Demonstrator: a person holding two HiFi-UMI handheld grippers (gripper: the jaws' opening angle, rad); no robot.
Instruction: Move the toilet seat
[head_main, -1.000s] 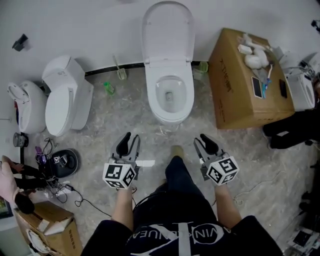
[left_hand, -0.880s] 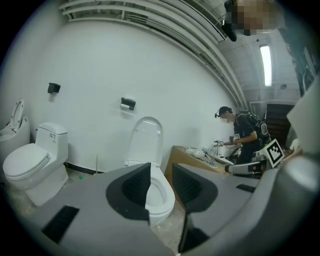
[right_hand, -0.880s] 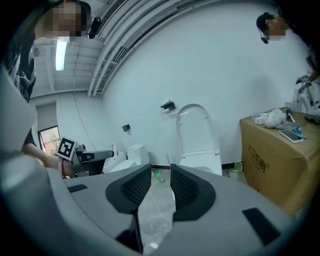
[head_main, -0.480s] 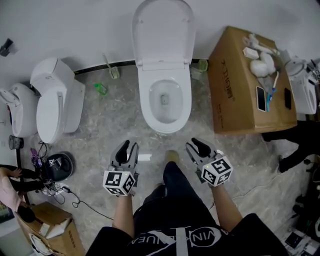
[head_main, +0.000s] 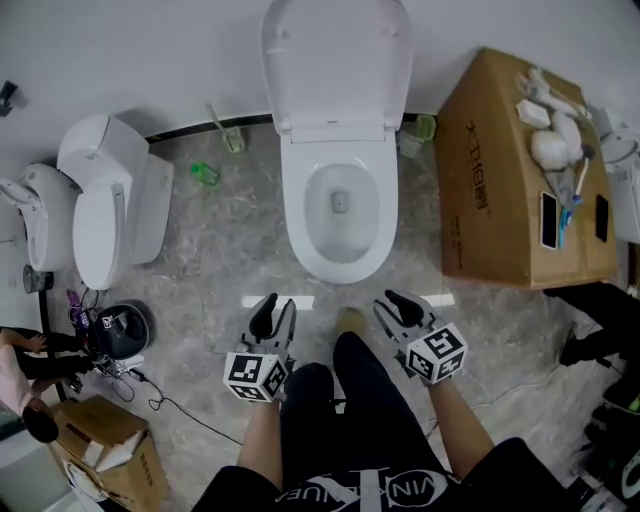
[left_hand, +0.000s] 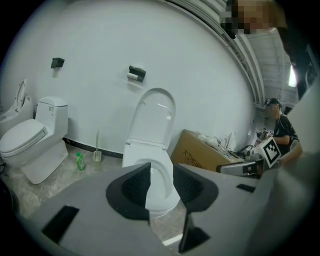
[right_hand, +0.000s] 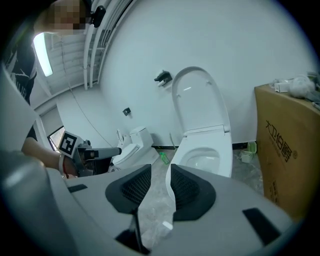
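1. The toilet (head_main: 340, 262) stands in the middle of the floor (head_main: 230, 260), right in front of the person.
2. The toilet seat (head_main: 336, 62) is tipped up and leans back toward the wall. I cannot tell the seat from the lid up there. The bowl is open.
3. The left claw (head_main: 277, 305) is low, near the person's knee, and well away from the toilet. Its 2 jaws are opening a little and hold nothing. In the left gripper view (left_hand: 161, 180) only the far-off toilet shows in the gap.
4. The right claw (head_main: 403, 303) is on the other side of the leg, just as far back. Its jaws are apart and hold nothing (right_hand: 161, 182).
5. So I think the job has not started. No claw touches the seat.
6. What is left is all of it. A claw has to reach up over the bowl, take the edge of the seat, and swing it, most likely down onto the bowl.
7. A big brown box (head_main: 510, 190) sits close on the right, so that side has less room.
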